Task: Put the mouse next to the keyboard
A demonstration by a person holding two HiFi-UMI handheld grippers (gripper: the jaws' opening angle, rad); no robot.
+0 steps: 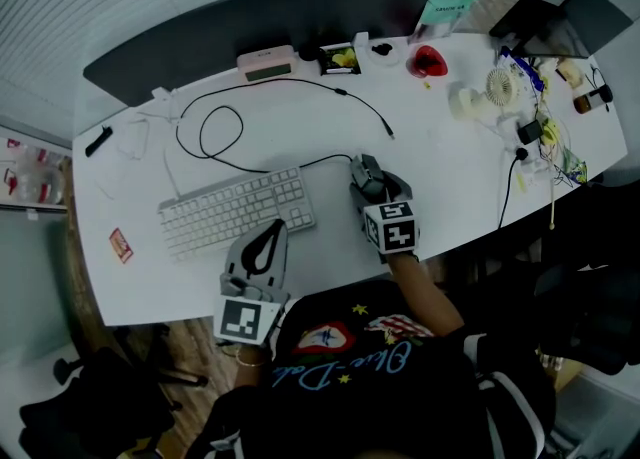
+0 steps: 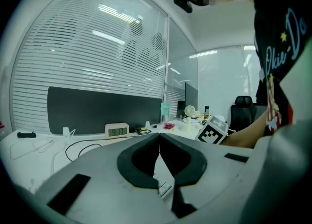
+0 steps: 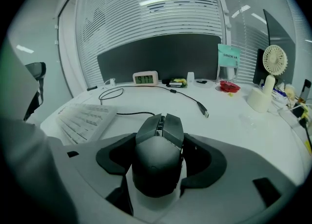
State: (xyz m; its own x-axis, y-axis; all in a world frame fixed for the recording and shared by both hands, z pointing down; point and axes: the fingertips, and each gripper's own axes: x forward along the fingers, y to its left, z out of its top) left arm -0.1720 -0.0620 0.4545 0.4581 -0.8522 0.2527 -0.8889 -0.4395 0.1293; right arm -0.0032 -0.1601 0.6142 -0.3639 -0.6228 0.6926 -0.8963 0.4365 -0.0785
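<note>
Desk (image 1: 450, 177) first: white and curved, crowded along its far edge from 12 to 2 o'clock, bare on our side. The white keyboard (image 1: 236, 211) lies angled at about 9 o'clock from the middle. At its 6 o'clock our left gripper (image 2: 159, 145) hangs with its jaws pressed together on nothing. At the keyboard's 3 o'clock, near it but apart from it, our right gripper (image 1: 375, 192) has its pads clamped on both flanks of the mouse (image 3: 158, 159).

We judge the placing nearly done: the spot already reads as beside the keyboard. To do it well we should settle the mouse flat on the desk, nose toward 12 o'clock, then part the jaws evenly so neither pad drags it sideways, and back out toward 6 o'clock. We cannot tell whether its base is already touching the desk.

The mouse is dark grey, angular, with split buttons and a wheel between them; a black cord leaves its nose toward 10 o'clock
</note>
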